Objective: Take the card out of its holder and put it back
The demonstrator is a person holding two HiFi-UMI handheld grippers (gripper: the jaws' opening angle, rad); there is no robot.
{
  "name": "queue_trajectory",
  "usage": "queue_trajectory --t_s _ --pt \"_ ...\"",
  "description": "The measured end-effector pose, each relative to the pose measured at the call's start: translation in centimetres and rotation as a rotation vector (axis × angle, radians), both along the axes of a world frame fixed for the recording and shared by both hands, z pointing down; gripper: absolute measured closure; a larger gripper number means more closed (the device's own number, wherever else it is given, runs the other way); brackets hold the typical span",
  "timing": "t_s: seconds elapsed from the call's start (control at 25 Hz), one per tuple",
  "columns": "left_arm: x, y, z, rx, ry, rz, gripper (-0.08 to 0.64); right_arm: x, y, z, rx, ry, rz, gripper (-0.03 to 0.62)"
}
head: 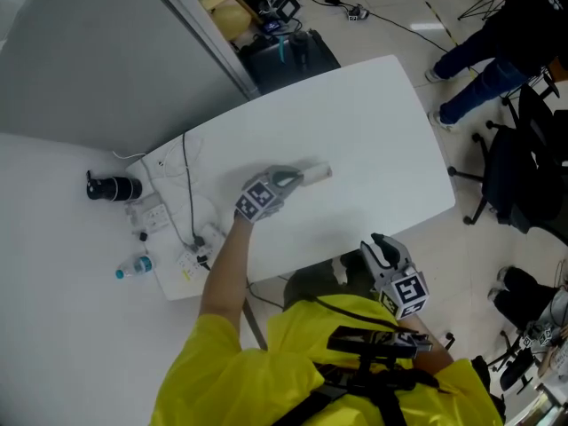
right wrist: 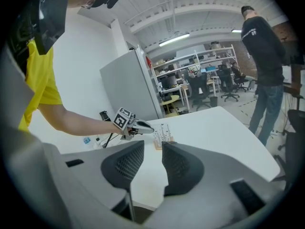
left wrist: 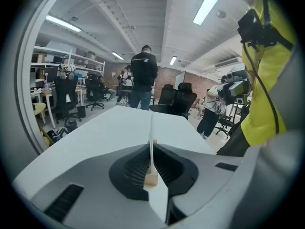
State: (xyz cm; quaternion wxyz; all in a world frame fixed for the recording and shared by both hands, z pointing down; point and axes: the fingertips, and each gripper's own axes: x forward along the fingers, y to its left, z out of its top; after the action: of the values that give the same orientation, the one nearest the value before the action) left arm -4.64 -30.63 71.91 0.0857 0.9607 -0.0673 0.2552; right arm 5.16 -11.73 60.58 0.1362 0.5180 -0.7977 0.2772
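Observation:
A thin white card [left wrist: 151, 128] stands edge-on in a small wooden holder [left wrist: 151, 177], right between the dark pads of my left gripper [left wrist: 151, 149], which is shut on it. In the head view this gripper [head: 300, 177] reaches over the middle of the white table [head: 373, 122] with the card [head: 318, 173] at its tip. From the right gripper view, the card [right wrist: 163, 135] and its holder [right wrist: 159, 146] show beyond the left gripper [right wrist: 137, 126]. My right gripper [right wrist: 152, 151] is open with nothing in it, held off the table's front edge [head: 380, 248].
A black cylinder [head: 113, 187], a small water bottle [head: 133, 268], a power strip and cables [head: 188, 202] lie at the left end of the tables. A grey partition [head: 106, 51] stands behind. A person [head: 484, 69] and office chairs [head: 524, 167] are past the right end.

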Motion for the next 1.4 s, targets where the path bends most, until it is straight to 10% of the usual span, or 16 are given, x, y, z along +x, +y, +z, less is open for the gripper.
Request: queue_trajectory --t_s 0.4,1.08,1.4 --pt "-0.5 0.1 -3.1 0.042 0.083 -0.05 0.541 0.3 0.5 0.7 -0.003 -0.021 0.037 0.469" --pt "-3.1 1.5 -29.9 0.335 0.297 -0.222 0.543 1.7 -4.1 -9.6 0.338 -0.016 0.062 0.589" --pt "-4.8 2.6 -36.8 0.446 0.422 -0.261 0.543 1.6 -4.0 -8.7 0.325 -0.023 0.033 0.589"
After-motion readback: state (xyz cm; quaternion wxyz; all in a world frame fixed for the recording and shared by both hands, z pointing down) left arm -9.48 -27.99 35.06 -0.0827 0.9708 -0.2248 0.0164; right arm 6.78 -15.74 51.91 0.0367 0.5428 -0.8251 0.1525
